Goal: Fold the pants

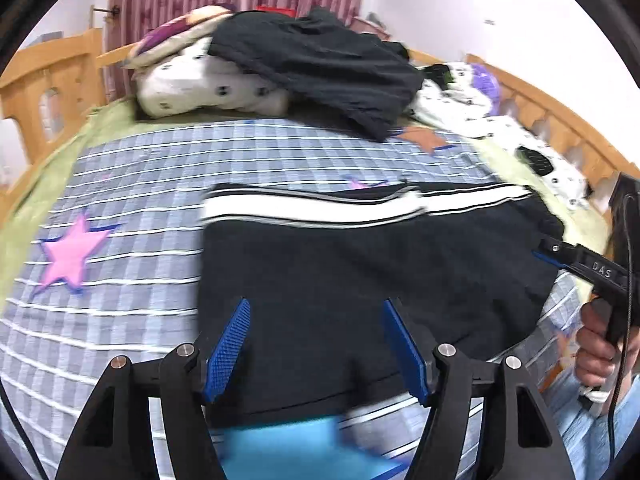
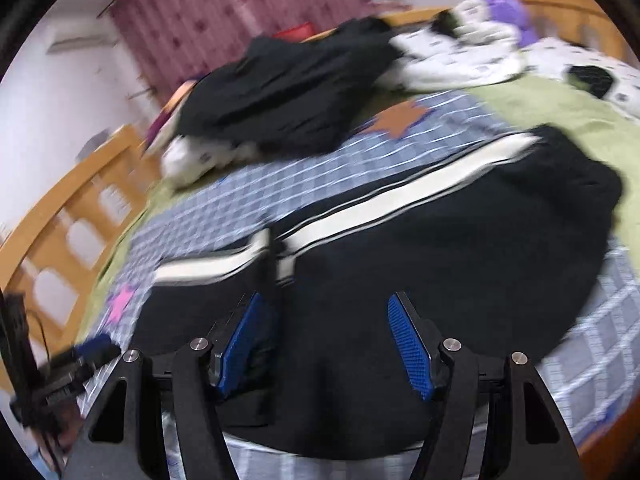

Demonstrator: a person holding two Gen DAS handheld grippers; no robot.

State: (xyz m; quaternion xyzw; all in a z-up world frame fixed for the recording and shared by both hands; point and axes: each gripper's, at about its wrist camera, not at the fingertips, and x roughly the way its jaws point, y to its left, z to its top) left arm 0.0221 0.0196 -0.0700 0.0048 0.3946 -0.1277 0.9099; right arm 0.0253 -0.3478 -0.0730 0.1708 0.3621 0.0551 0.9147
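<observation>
1. My left gripper (image 1: pixel 316 344) hangs with jaws apart, empty, over the folded black white-striped cloth pants (image 1: pixel 360 264).
2. My right gripper (image 2: pixel 324 340) – likewise spread, gripping nothing.
3. Pants lie on the blue checked bedsheet (image 1: pixel 140 184).

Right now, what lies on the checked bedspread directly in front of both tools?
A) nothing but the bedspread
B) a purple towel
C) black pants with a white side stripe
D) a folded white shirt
C: the black pants with a white stripe lie flat on the checked bedspread, in front of the open left tool and the open right tool, neither of which is gripping them.
</observation>
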